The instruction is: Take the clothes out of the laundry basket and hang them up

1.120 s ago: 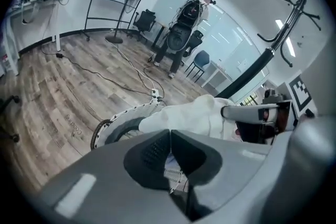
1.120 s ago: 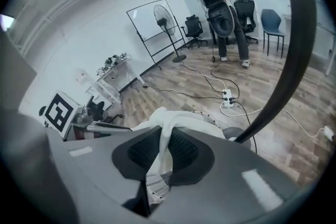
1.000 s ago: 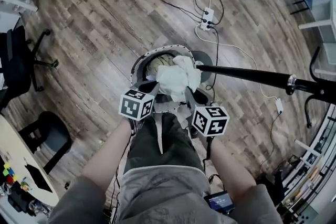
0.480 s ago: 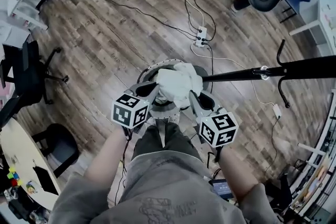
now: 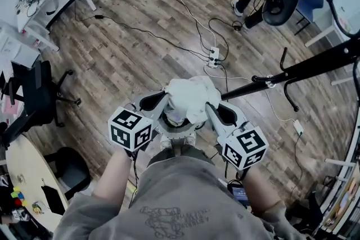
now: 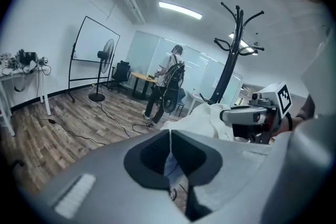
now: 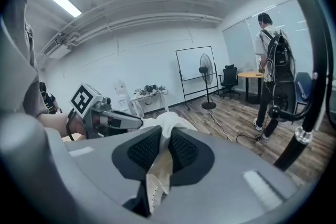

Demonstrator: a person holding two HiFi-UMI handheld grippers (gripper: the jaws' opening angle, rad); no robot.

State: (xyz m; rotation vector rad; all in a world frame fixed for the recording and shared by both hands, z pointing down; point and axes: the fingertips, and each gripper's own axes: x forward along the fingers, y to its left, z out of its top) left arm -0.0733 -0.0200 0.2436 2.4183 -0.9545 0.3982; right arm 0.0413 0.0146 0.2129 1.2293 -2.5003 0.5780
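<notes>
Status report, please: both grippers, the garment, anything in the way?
Left gripper shut on white garment; right gripper shut on it too. Garment bunched between them, above basket. Coat rack close at right.

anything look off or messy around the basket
Nothing spilled or broken. The white garment is a crumpled wad pinched between the left gripper and right gripper, both jaws shut on it, and loose cables with a power strip sprawl across the floor.
</notes>
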